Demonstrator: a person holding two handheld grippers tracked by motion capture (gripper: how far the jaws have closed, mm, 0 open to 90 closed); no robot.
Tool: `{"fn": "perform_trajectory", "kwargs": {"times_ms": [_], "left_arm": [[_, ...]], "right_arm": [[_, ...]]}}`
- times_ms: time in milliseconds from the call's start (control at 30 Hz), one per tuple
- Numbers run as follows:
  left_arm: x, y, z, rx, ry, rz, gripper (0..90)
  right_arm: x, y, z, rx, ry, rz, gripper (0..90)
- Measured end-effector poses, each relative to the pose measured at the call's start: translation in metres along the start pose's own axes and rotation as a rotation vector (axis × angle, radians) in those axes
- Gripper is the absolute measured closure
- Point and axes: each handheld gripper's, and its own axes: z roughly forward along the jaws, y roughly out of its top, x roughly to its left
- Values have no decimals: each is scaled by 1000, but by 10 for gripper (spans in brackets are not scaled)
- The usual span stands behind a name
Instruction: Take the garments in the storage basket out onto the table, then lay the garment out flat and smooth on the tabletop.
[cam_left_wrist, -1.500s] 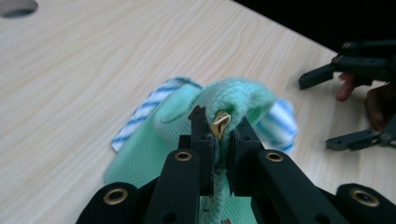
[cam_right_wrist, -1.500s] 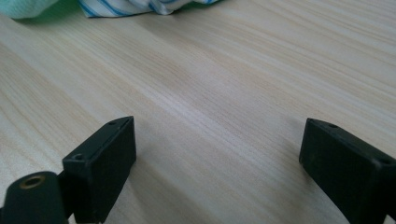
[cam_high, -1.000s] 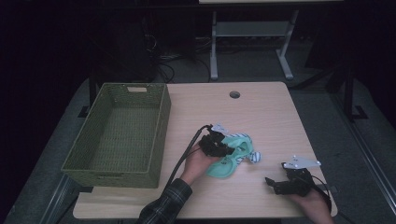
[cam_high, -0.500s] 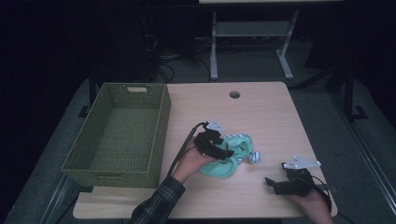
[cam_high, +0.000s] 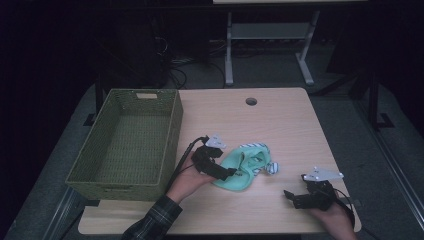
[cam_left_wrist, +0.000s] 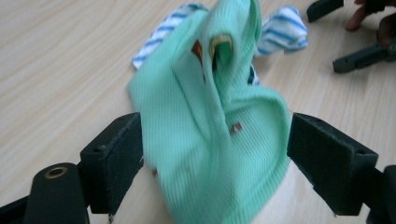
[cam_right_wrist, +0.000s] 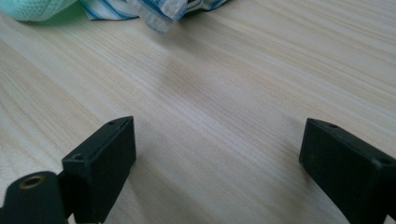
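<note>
A mint-green ribbed cloth (cam_high: 239, 170) lies crumpled on the wooden table (cam_high: 280, 125), over a blue-and-white striped cloth (cam_high: 261, 150). My left gripper (cam_high: 227, 172) points at the pile from the left. Its jaws have just been opening, and they now stand wide on either side of the green cloth (cam_left_wrist: 210, 140), which sags loose between them with the pads not pressing it. The striped cloth (cam_left_wrist: 280, 30) shows behind it. My right gripper (cam_high: 292, 196) rests open on bare table near the front right edge. In its own view my right gripper (cam_right_wrist: 219, 140) has nothing between its fingers.
A green woven basket (cam_high: 172, 135) with nothing in it stands at the table's left side, close to my left hand. A round cable hole (cam_high: 251, 101) sits near the far edge. Beyond the table are a metal stand and cables on the dark floor.
The left gripper's jaws have opened and let go of the green cloth. The left hand has drawn back a little to the left. The right gripper has stayed where it was.
</note>
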Motion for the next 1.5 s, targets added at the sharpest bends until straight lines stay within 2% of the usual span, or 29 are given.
{"fn": "perform_trajectory", "kwargs": {"times_ms": [67, 167, 233, 367, 567, 700, 867, 1000, 1100, 1200, 1267, 1500], "left_arm": [[-3, -7, -2, 7, 5, 3, 177], [-5, -17, -3, 18, 38, 13, 183], [-6, -23, -4, 13, 59, 8, 222], [-10, -31, -8, -1, 58, 9, 311], [-12, -40, -9, -14, 36, -15, 587], [-12, -42, -7, 10, 22, -11, 751], [-16, -44, -4, 43, 14, 4, 862], [-18, -44, 1, 73, 32, 22, 877], [-16, -47, 7, 92, 47, 25, 877], [-14, -49, 12, 120, 72, 45, 879], [-13, -49, 13, 115, 71, 38, 879], [-11, -50, 13, 116, 68, 27, 883]], "right_arm": [[0, 0, 0, 0, 0, 1, 101], [0, 0, 0, 0, 0, 0, 101], [0, 0, 0, 0, 0, 0, 101], [0, 0, 0, 0, 0, 0, 101], [0, 0, 0, 0, 0, 0, 101], [0, 0, 0, 0, 0, 1, 104], [0, 0, 0, -4, -2, -1, 123], [0, 0, -1, -9, -2, -2, 135], [0, 0, -1, -9, 0, -3, 136], [0, 2, -1, 6, 0, 4, 138], [0, 6, -1, 20, 6, 17, 139], [-4, 27, -5, -11, -6, 16, 170]]}}
